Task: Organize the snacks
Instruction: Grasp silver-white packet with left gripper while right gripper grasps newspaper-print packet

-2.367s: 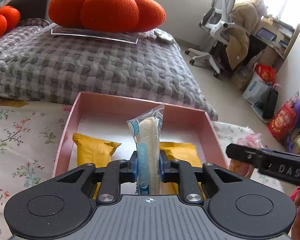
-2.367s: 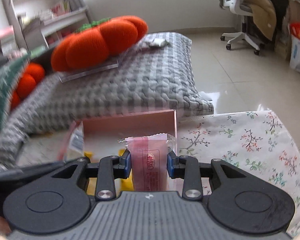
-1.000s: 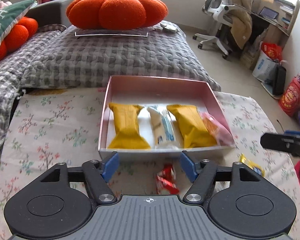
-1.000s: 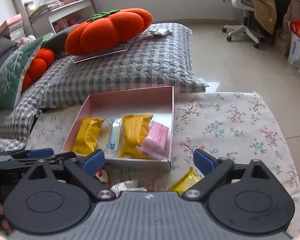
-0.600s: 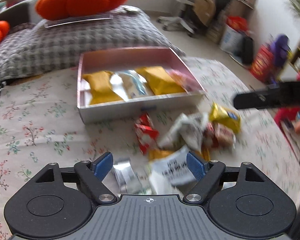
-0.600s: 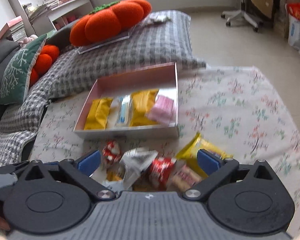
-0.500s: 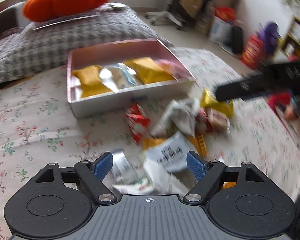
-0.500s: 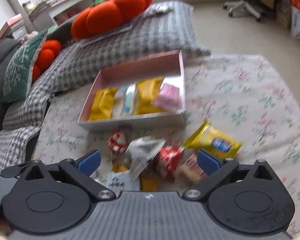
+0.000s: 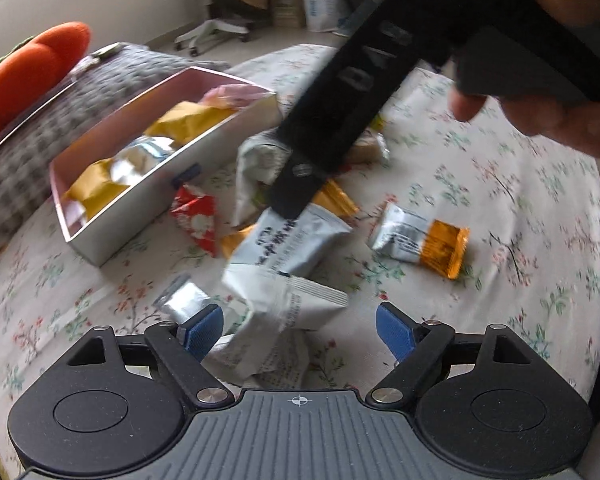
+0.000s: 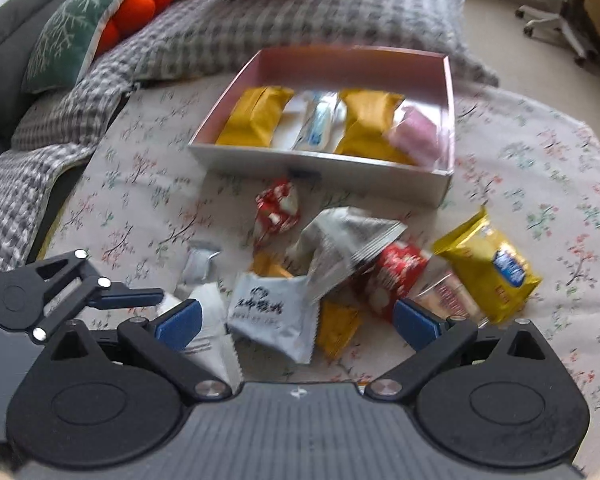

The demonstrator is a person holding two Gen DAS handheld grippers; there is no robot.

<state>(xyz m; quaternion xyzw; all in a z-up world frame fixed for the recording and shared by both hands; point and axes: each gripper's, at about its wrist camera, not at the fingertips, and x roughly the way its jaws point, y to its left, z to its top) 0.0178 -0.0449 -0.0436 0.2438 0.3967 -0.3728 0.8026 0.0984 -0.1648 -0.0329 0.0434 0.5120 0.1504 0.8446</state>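
**Both grippers empty over the loose pile, next pick pending**

While you are holding both tools above the floral tablecloth (image 10: pixel 540 160), neither is carrying anything: the left gripper (image 9: pixel 298 330) is standing wide open with nothing between its blue pads, and the right gripper (image 10: pixel 296 320) is spread just as wide, also empty.

The pink box (image 10: pixel 449 92) is sitting at the far side of the cloth, already holding a row of four packets: two yellow ones, a white-and-blue one between them, and a pink one at the right end. The loose snacks are lying in a heap just in front of the box's near wall, between it and your fingers.

The relation that matters: the white packet with dark printed characters (image 10: pixel 270 316) is lying directly ahead of the right gripper, inside the span of its open jaws, partly overlapped by a crinkled silver wrapper (image 10: pixel 348 248). In the left wrist view, the same packet (image 9: pixel 292 240) is lying farther out, with the right tool's finger crossing above it; a creased white wrapper (image 9: pixel 284 304) is nearer the left pads. Motion blur is preventing a reading of the printed packet's long axis.

Judgement: the right gripper seems the better placed for that packet. The yellow packet with a blue label (image 10: pixel 490 268) is lying apart, right of the heap.
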